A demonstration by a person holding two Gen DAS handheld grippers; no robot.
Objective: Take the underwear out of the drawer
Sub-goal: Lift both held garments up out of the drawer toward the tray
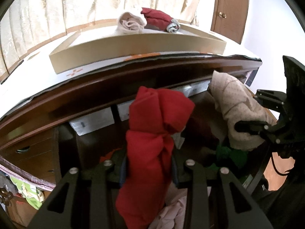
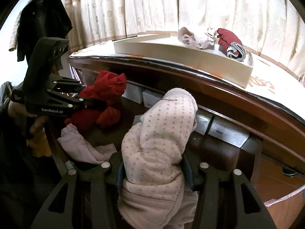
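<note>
Underwear is in both of my grips at once: a red rolled garment [image 1: 152, 133] sits pinched between the pads of the left gripper [image 1: 148, 169], and a pale dotted garment [image 2: 162, 143] is clamped the same way in the right gripper [image 2: 154, 171]. Each bundle stands up out of its jaws, the fabric bulging above and hanging below the pinch, so both tools are pressed onto cloth rather than spread.

Both pieces look lifted clear of the open drawer [image 1: 91, 148], with the dark wooden desk edge [image 1: 114, 87] just beyond them. I judge the step in hand to be carrying them up and over that edge to the shallow cardboard box [image 1: 133, 45] on the desk top, where a pale roll [image 2: 196, 36] and a dark red roll [image 2: 228, 38] already lie.

To do it well I would keep both pinches firm, raise each bundle until its trailing end is above the desk lip, then move forward. The hanging tails could catch the edge or drag loose cloth [image 2: 80, 148] from the drawer. The two grippers sit close side by side, so I would keep them apart while crossing.
</note>
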